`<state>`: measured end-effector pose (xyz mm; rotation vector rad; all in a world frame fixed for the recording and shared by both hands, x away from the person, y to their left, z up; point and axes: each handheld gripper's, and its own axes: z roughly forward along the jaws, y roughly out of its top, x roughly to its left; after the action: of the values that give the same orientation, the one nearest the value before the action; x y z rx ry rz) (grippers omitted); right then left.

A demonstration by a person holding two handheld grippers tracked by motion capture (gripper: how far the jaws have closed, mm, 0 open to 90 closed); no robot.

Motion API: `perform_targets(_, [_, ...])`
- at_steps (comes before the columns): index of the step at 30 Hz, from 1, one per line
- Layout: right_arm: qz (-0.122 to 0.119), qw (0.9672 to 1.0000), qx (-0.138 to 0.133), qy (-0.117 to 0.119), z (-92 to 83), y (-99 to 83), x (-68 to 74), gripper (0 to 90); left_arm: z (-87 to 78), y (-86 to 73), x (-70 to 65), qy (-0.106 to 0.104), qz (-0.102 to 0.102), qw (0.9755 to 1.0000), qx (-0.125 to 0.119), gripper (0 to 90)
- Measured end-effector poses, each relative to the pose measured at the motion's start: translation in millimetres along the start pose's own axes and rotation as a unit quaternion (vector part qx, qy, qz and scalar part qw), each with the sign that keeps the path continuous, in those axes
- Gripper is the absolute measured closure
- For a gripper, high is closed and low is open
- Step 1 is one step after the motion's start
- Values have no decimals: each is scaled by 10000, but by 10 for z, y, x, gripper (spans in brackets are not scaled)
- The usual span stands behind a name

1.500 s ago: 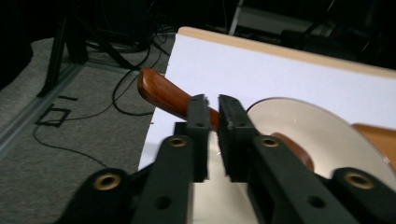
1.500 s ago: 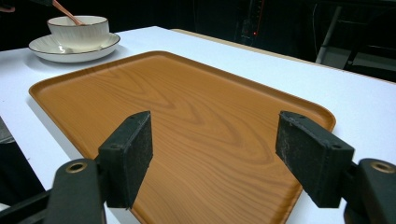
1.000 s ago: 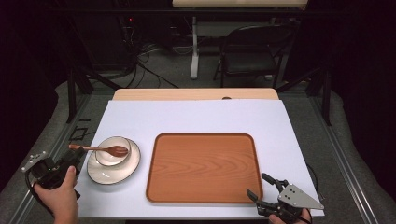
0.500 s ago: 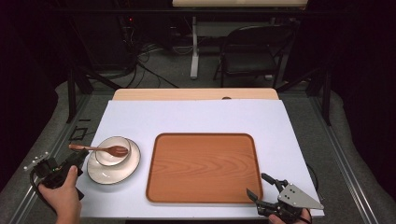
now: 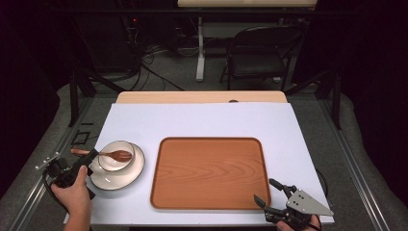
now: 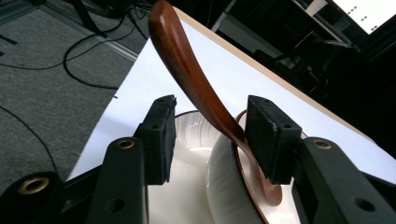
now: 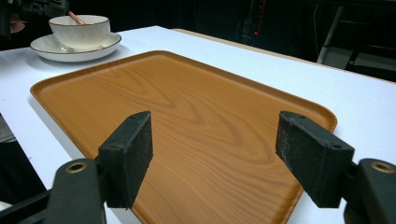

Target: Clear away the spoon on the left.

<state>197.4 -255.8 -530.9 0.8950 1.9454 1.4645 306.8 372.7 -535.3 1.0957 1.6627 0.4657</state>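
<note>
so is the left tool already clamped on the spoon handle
No, in the left gripper view the left tool stands open around the wooden spoon, with a gap on the left and the handle just at the right pad.

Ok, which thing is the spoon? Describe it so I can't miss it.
Start at the big wooden tray mid-table, then go left to the white saucer with a cup on it. The spoon lies across that cup, the one dark reddish-brown piece among white crockery, its handle between the left gripper's open jaws.
</note>
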Motion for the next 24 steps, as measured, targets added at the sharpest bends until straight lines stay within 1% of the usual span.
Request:
perform_targets(3, [5,10000,-4,0,-1,-2,-5,273,21,-6,-11,-33,-32,10000,-37,563])
perform_targets(4, [5,10000,-5,1,-1,-2,-7,273,33,-8,-21,-91,-85,9999,-82,571])
perform_targets(7, [1,10000,4,6,0,-2,-4,272,49,-10,-40,-135,-124,9998,-112,599])
perform_targets(10, [-24,10000,-1,12,-1,0,3,273,59,-15,-48,-134,-123,9998,-125,624])
perform_targets(11, [-25,10000,-5,9,-1,0,2,272,68,-20,-51,-106,-144,9997,-145,634])
perform_targets(14, [18,10000,-3,10,-4,-2,-1,273,83,-28,-43,-125,-222,9995,-160,652])
perform_targets(17, [17,10000,-4,12,-4,-2,-1,272,100,-36,-33,-128,-245,9995,-159,674])
perform_targets(20, [-10,10000,-7,11,-4,0,0,272,108,-40,-32,-176,-288,9993,-180,694])
perform_targets(24, [17,10000,3,19,-5,-3,-1,273,115,-38,-33,-216,-343,9990,-210,711])
